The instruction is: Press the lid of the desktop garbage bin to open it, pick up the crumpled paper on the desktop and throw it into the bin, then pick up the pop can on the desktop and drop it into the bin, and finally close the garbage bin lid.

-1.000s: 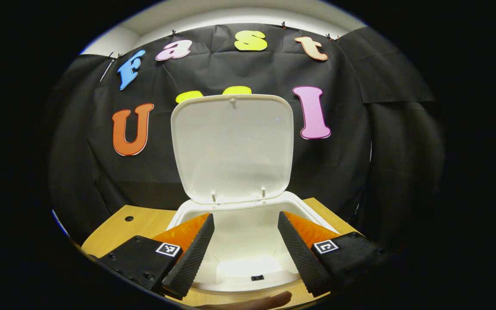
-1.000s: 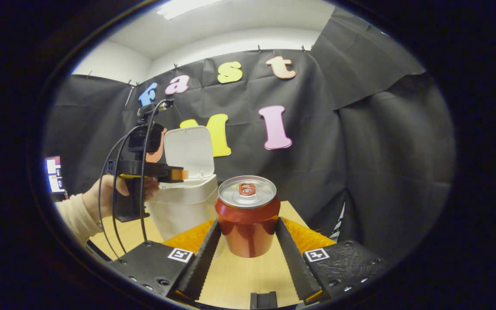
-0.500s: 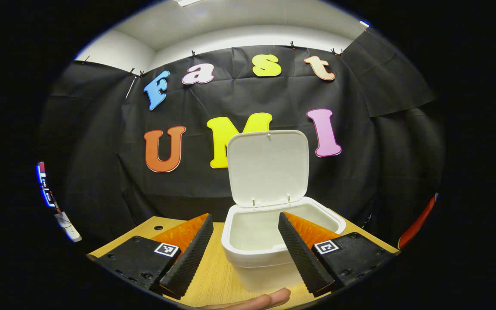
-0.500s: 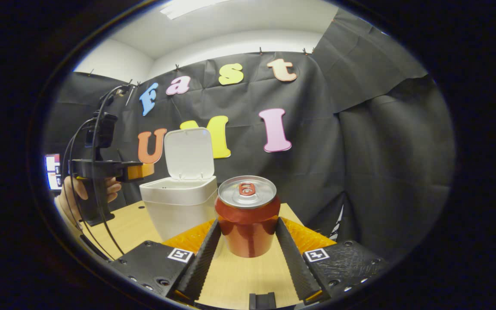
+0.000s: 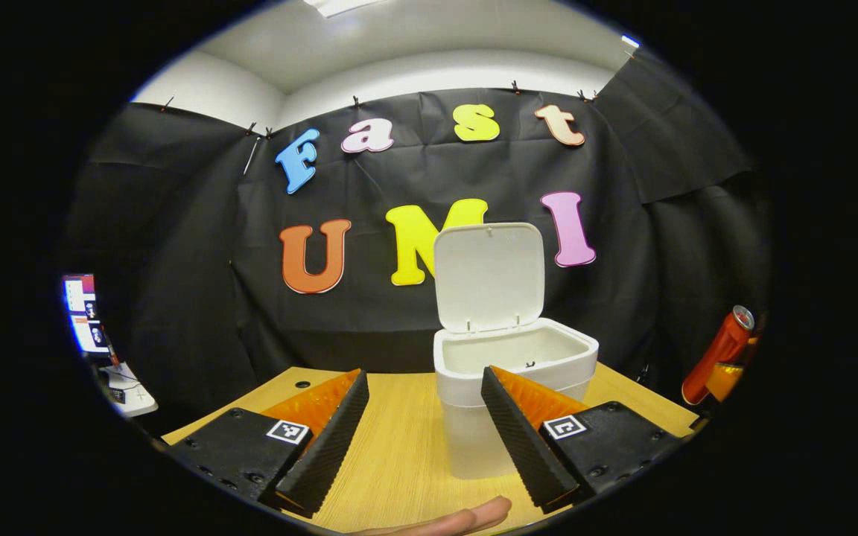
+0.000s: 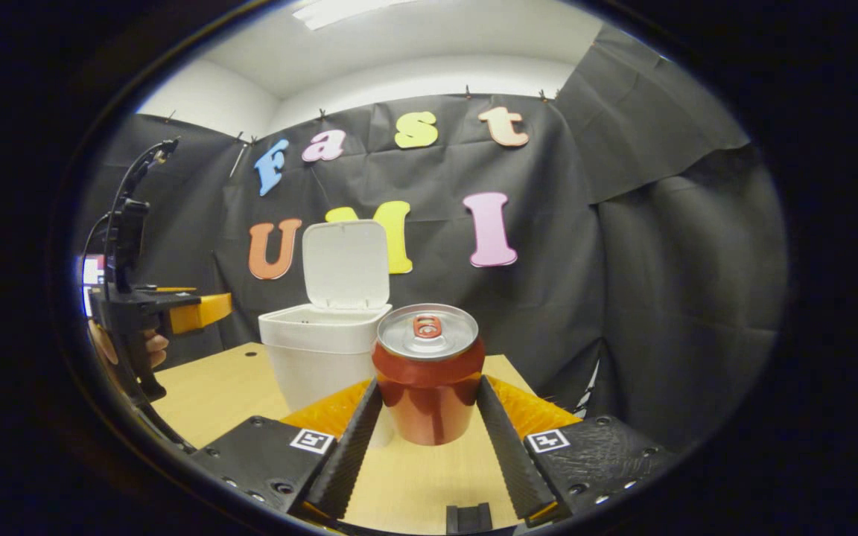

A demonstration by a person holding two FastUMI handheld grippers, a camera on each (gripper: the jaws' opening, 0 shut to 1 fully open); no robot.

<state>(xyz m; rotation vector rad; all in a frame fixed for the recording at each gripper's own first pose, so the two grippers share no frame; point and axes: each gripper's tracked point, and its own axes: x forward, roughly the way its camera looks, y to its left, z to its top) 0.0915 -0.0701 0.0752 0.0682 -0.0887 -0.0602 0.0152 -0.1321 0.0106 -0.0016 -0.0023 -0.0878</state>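
Between my right gripper's (image 6: pixel 429 428) fingers sits the pop can (image 6: pixel 428 372), upright and pinched on both sides above the wooden desktop (image 6: pixel 220 387). My left gripper (image 5: pixel 424 428) is spread wide with nothing in it. Farther back stands the white garbage bin (image 5: pixel 507 372), lid (image 5: pixel 488 275) raised upright; I cannot tell what lies inside.

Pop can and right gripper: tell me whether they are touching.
Touching. In the right gripper view the pop can sits between the right gripper fingers, and both fingers press flat against its sides with no gap showing.
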